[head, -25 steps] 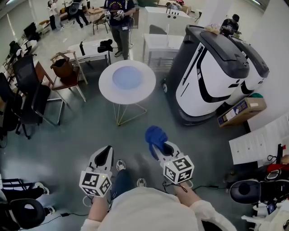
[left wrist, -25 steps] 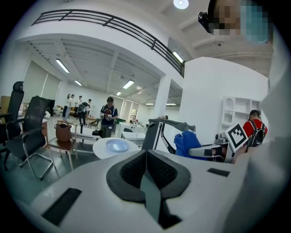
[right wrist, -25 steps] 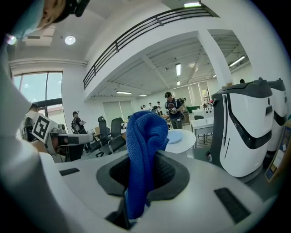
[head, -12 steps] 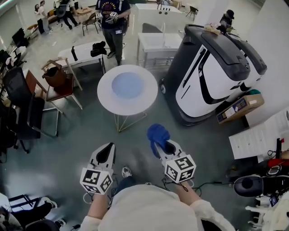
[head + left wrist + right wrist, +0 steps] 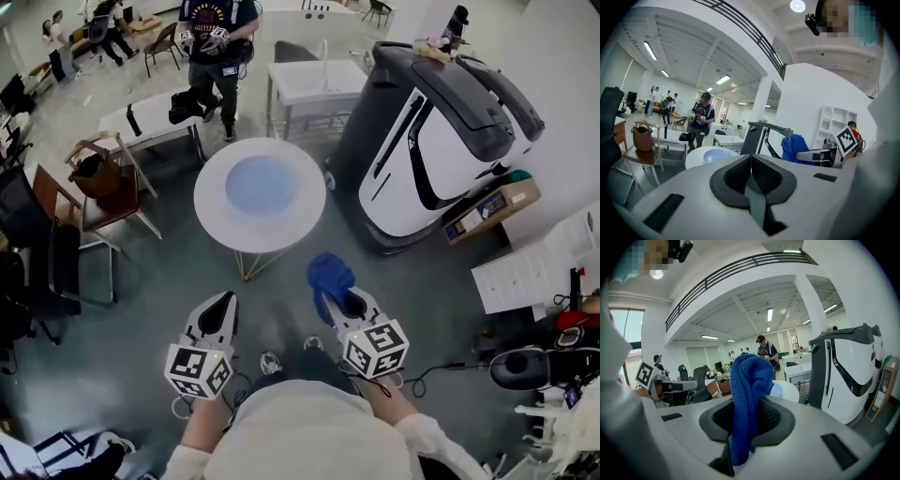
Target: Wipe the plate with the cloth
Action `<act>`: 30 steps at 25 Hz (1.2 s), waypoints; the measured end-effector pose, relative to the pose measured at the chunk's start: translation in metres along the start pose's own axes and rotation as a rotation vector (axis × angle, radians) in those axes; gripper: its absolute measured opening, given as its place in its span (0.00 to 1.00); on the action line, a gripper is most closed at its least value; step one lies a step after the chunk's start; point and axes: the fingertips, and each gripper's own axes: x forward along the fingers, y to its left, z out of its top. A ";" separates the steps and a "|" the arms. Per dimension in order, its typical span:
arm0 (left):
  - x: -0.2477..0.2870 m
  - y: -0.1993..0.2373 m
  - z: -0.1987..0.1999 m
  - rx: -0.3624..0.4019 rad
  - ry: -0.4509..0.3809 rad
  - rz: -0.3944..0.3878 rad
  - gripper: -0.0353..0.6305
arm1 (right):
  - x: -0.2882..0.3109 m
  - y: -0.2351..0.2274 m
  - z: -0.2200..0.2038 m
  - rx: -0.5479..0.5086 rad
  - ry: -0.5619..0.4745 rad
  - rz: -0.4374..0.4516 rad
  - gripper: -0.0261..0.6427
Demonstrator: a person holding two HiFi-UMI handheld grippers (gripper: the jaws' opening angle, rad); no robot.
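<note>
**Room:** an open hall with a grey-green floor (image 5: pixel 141 281), white walls and beams, and strip lights overhead.

**Far left:** black office chairs. A wooden chair (image 5: pixel 114 212) carries a brown bag (image 5: pixel 94 176).

**Left, further back:** a white desk (image 5: pixel 155 117) with dark items on its top. A person (image 5: pixel 214 37) stands just past its right end.

**Centre:** a round white table (image 5: pixel 211 220) on thin wire legs. The pale blue plate (image 5: pixel 260 185) lies flat at the middle of its top.

**Foreground, left:** the left gripper (image 5: pixel 225 302) has its jaws closed pad to pad. It is held over the floor, short of the table's near edge.

**Foreground, right:** the right gripper (image 5: pixel 336 302) has its jaws clamped on the blue cloth (image 5: pixel 328 275). The cloth stands up out of the jaws in a bunched fold. It is also short of the table's near edge and well apart from the plate.

**Right:** a large grey-and-white machine (image 5: pixel 441 141) stands just beside the table's right edge. A cardboard box (image 5: pixel 478 214) sits on the floor against its far side.
</note>
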 end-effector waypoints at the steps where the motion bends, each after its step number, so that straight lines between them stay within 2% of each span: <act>1: 0.005 0.003 0.001 0.000 0.002 -0.003 0.10 | 0.004 -0.004 0.002 0.002 -0.001 -0.005 0.17; 7: 0.043 0.016 0.004 -0.007 0.009 0.014 0.10 | 0.036 -0.033 0.010 0.001 0.005 0.010 0.17; 21: 0.158 0.057 0.049 -0.027 -0.027 0.163 0.10 | 0.142 -0.125 0.073 -0.046 0.012 0.146 0.17; 30: 0.197 0.076 0.045 -0.058 0.007 0.228 0.10 | 0.186 -0.155 0.078 -0.038 0.050 0.203 0.17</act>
